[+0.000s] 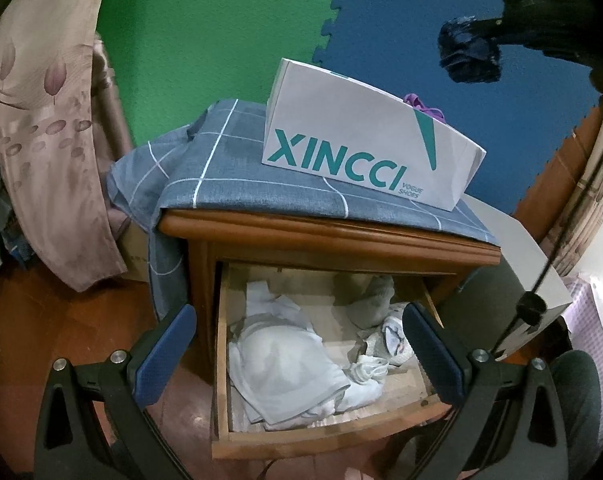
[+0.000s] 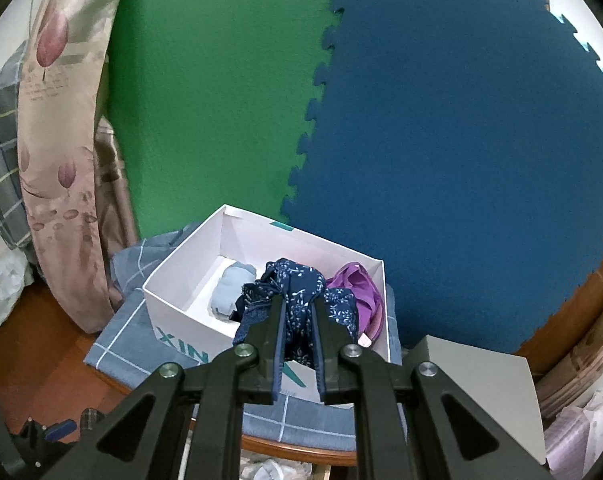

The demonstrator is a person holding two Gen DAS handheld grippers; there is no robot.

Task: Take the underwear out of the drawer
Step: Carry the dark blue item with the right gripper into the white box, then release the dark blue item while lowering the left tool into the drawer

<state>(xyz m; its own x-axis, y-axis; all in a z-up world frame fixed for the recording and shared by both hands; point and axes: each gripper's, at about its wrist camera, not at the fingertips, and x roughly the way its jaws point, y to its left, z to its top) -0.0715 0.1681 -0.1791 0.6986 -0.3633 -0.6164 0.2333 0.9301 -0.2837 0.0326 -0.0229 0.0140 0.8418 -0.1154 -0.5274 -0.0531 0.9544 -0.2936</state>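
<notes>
My right gripper (image 2: 299,304) is shut on dark blue patterned underwear (image 2: 297,280), held above the white shoe box (image 2: 189,276). From the left wrist view the same underwear (image 1: 469,58) hangs from the right gripper high at the upper right. The box holds a light blue garment (image 2: 231,288) and a purple one (image 2: 361,292). My left gripper (image 1: 297,340) stands open over the pulled-out wooden drawer (image 1: 221,360), which holds white and grey underwear (image 1: 285,364) and small bundled pieces (image 1: 385,340). Nothing is between its fingers.
The box stands on a blue checked cloth (image 1: 229,176) covering the wooden nightstand (image 1: 325,236). A pink floral pillow (image 1: 49,120) leans at the left. Green and blue foam mats (image 2: 441,140) back the wall. A grey-white board (image 2: 489,384) sits at the right.
</notes>
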